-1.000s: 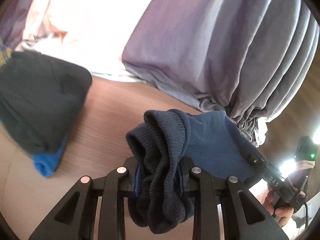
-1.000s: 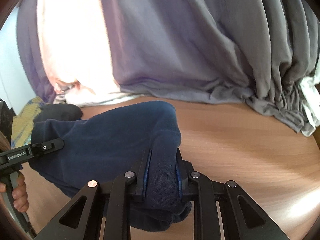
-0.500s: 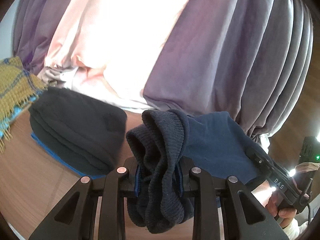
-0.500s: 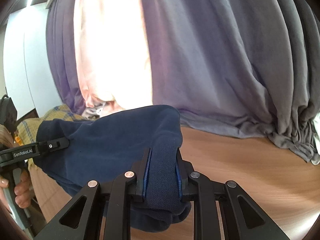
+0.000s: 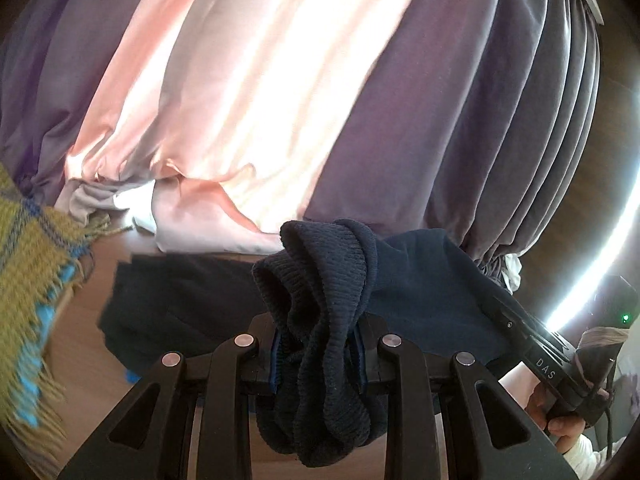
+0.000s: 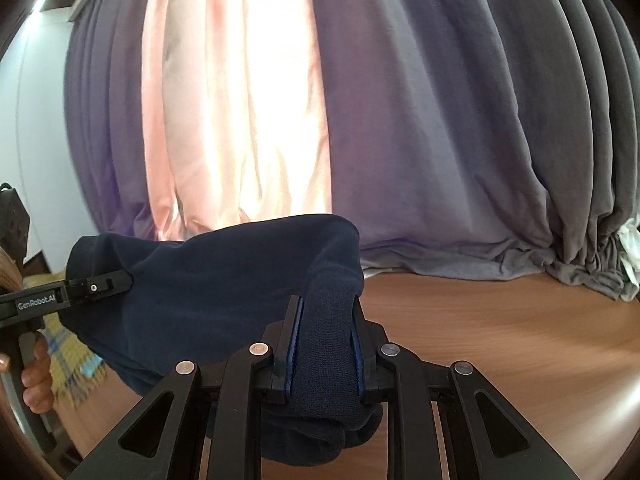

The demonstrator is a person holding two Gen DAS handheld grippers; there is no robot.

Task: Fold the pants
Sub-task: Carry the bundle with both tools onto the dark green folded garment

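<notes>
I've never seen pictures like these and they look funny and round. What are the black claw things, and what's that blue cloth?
The black claws are two grabbing tools, each with two fingers. A person holds one in each hand and squeezes it like tongs. A small round-eyed camera sits on each tool and looks along its fingers, so there is one picture per hand.

In the left picture, the left gripper is shut on the ribbed cuff of the navy blue pants. In the right picture, the right gripper pinches another part of the same pants, held up between both tools.

Underneath is a brown wooden table. On it lie a dark folded garment and a yellow checked fringed blanket. Behind hang purple-grey curtains.
</notes>
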